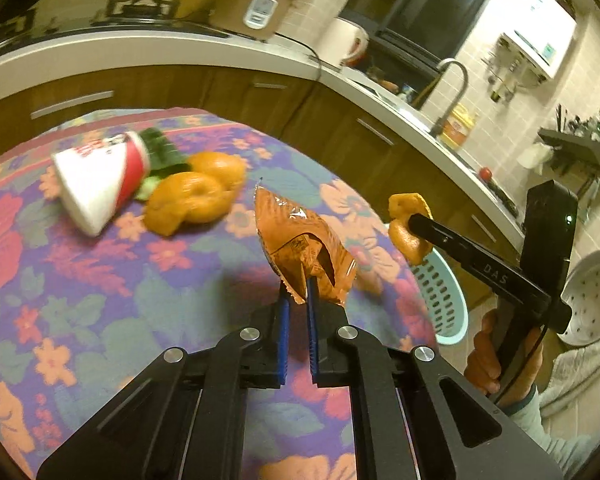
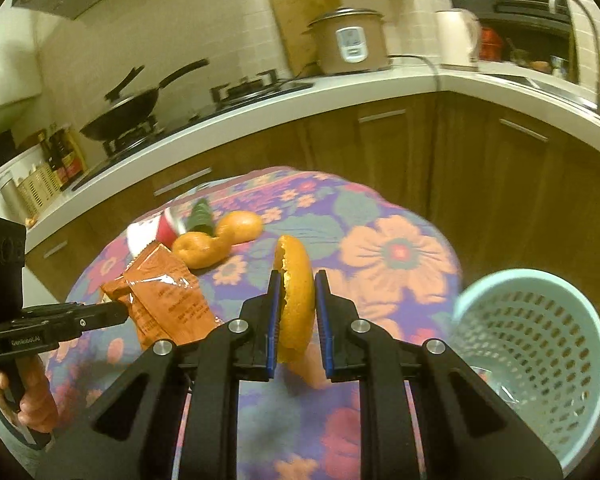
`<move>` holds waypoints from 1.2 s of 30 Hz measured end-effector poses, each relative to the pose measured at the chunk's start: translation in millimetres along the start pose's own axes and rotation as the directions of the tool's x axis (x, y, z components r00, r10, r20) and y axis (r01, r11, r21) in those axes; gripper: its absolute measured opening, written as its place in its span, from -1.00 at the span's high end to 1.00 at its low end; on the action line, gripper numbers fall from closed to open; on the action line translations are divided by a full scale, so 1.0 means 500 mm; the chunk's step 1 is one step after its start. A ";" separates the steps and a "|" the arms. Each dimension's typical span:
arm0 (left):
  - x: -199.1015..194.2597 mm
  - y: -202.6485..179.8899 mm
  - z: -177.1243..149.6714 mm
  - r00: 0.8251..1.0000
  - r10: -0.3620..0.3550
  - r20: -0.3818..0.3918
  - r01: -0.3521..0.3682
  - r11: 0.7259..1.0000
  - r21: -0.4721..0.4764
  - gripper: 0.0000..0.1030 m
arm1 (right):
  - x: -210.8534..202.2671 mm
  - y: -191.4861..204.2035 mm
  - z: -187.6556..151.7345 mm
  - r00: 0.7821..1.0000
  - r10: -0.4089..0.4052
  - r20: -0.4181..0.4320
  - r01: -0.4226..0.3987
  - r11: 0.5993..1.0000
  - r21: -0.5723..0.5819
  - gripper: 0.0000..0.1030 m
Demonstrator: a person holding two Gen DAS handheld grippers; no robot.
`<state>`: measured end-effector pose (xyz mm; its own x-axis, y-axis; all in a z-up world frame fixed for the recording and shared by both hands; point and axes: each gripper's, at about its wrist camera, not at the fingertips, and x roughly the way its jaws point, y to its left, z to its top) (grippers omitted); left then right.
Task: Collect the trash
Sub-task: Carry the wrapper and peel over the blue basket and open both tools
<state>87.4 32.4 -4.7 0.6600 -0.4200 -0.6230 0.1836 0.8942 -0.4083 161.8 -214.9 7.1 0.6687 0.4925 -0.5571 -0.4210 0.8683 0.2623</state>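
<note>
L tool (image 1: 298,292) clamped on orange snack wrapper (image 1: 304,240), lifted over table (image 1: 100,300). R tool (image 2: 296,292) clamped on orange peel (image 2: 296,296), beside teal basket (image 2: 540,344). More peel (image 1: 196,196), paper cup (image 1: 100,176) on table.

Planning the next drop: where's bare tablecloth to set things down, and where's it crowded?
Free: the near tablecloth in front of the paper cup, and the right side toward the basket. Crowded: the far end, where cup, green scrap and orange peels bunch together.
</note>
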 end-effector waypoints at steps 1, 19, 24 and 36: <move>0.013 -0.012 0.002 1.000 -0.005 -0.009 0.005 1.000 0.006 0.89 | -0.007 -0.012 -0.003 1.000 -0.012 0.007 0.012 1.000 0.008 0.73; 0.249 -0.264 0.037 0.980 -0.064 -0.188 0.106 0.969 0.223 0.90 | -0.108 -0.317 -0.101 0.974 -0.226 0.009 0.216 0.941 0.262 0.73; 0.301 -0.310 0.027 0.970 -0.070 -0.231 0.129 0.958 0.254 0.90 | -0.107 -0.357 -0.129 0.967 -0.255 -0.019 0.249 0.923 0.292 0.73; 0.369 -0.361 0.016 0.953 -0.082 -0.293 0.165 0.948 0.273 0.57 | -0.103 -0.408 -0.154 0.954 -0.291 -0.065 0.295 0.893 0.340 0.70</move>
<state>181.8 -205.0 -40.5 0.4004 -0.5187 -0.7554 0.4818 0.8204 -0.3079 166.1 -421.8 -78.5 0.7210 0.2134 -0.6592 0.0301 0.9409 0.3374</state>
